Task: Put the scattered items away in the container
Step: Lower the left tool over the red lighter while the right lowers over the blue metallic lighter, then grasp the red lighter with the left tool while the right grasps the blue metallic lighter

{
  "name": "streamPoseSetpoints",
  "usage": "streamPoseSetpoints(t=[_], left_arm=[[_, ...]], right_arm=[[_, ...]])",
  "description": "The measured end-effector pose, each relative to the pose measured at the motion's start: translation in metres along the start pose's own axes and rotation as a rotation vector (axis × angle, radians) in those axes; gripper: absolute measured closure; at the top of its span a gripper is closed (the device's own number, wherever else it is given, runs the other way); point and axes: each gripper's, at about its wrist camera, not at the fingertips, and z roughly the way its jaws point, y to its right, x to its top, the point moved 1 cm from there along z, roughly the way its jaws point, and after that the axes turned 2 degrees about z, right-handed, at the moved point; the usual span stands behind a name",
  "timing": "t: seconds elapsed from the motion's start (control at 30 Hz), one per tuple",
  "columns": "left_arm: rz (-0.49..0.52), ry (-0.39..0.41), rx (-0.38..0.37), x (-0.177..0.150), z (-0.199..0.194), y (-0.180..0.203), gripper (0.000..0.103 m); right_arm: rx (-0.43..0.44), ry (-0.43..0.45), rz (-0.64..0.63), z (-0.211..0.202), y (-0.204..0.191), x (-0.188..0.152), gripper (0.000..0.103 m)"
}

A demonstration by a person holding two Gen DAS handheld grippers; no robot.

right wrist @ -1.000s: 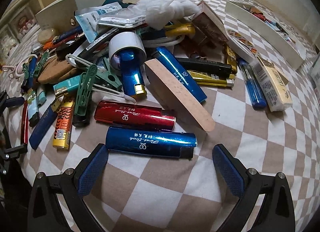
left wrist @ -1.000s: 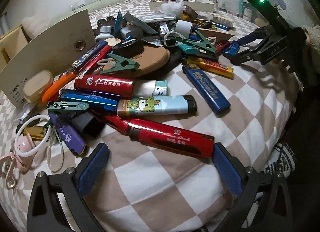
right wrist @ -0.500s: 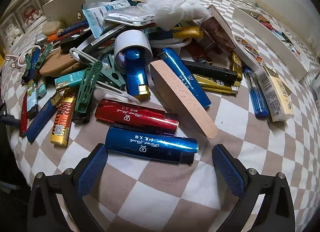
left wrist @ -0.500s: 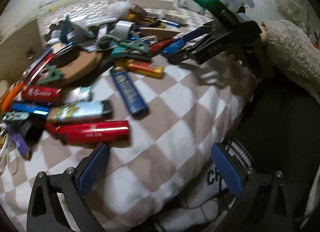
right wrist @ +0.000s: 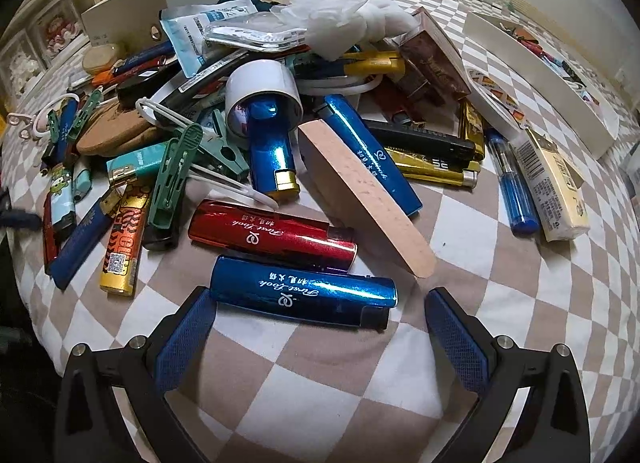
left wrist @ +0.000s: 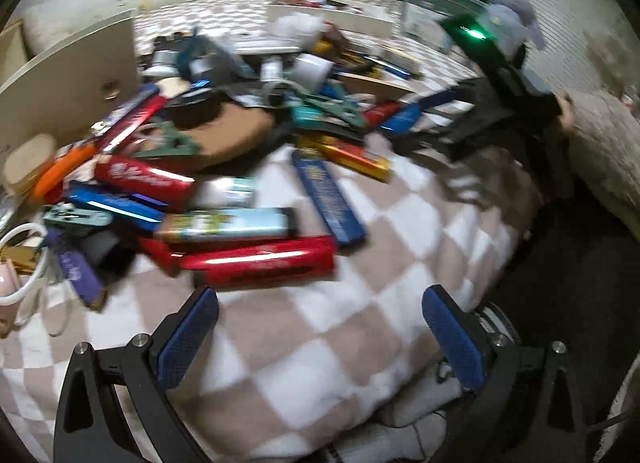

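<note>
Hovering right gripper [right wrist: 320, 323] (fingers spread), blue lighter [right wrist: 302, 291] between fingertips

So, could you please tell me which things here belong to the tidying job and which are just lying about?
Job:
blue lighter
red lighter
green clothes peg
white tray
right tool

Lying about:
checkered blanket
plush toy

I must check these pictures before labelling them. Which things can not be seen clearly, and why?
- Left wrist view: motion blur makes the print on the red lighter unreadable.
- Right wrist view: the blue lighter in the white cup has its top hidden by the cup.
- Right wrist view: contents of the white tray are too small to name.
- Items under the white crumpled tissue are covered.
</note>
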Motion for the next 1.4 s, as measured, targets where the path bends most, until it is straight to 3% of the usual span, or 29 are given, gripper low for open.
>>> streamPoseSetpoints(t=[0.47, 0.83, 1.13, 1.4], left_arm=[[0.058, 0.012, 0.066, 0.004, 0.014, -0.003, 0.000], [-0.044, 0.036, 0.032, 0.006, 0.011, -0.010, 0.003], [-0.095, 0.045, 0.087, 0.004, 0.007, -0.014, 0.018], [-0.107, 0.044, 0.110, 0.004, 0.006, -0.016, 0.022]], right_arm=[[0.033, 0.039, 0.012, -0.006, -0.005, -0.013, 0.000], [0.018, 0.026, 0.102, -0.012, -0.012, -0.017, 0.000], [-0.015, -0.010, 0.118, -0.021, -0.025, -0.027, 0.000], [-0.031, -0.006, 0.103, -0.037, -0.041, -0.038, 0.019]])
